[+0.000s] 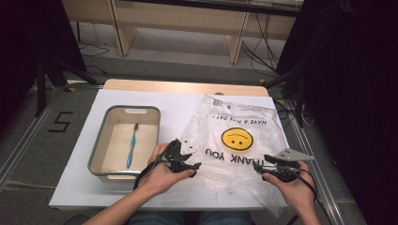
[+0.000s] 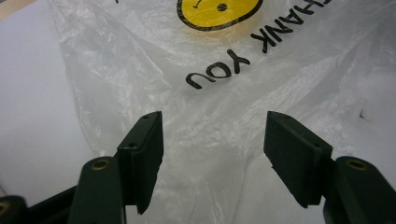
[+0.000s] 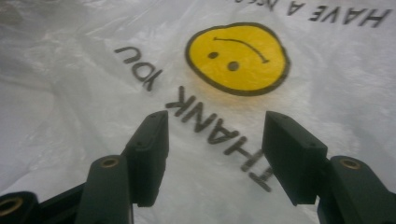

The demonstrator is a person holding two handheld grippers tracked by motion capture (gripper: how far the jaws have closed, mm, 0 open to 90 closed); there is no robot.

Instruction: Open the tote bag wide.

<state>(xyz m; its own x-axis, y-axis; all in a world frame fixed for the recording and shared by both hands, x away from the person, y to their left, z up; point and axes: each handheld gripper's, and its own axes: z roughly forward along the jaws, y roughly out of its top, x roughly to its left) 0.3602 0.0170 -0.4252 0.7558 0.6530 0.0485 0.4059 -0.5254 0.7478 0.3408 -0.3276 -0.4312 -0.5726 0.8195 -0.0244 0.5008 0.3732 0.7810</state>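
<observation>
A lab: floor cables (image 1: 263,47), a taped floor number (image 1: 60,122) (black curtains around).

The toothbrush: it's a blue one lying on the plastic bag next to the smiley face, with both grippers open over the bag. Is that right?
Not quite. The blue toothbrush lies in the grey tray left of the plastic bag, as the high view shows. Both the left gripper and right gripper are open over the bag.

Thin translucent white plastic bag (image 1: 234,140), crinkled, lying flat and spread out on the right half of the bench (image 1: 84,187), printed side up, yellow smiley face (image 1: 236,138) at centre, black "THANK YOU" and "HAVE A NICE DAY" lettering upside down in the high view
</observation>
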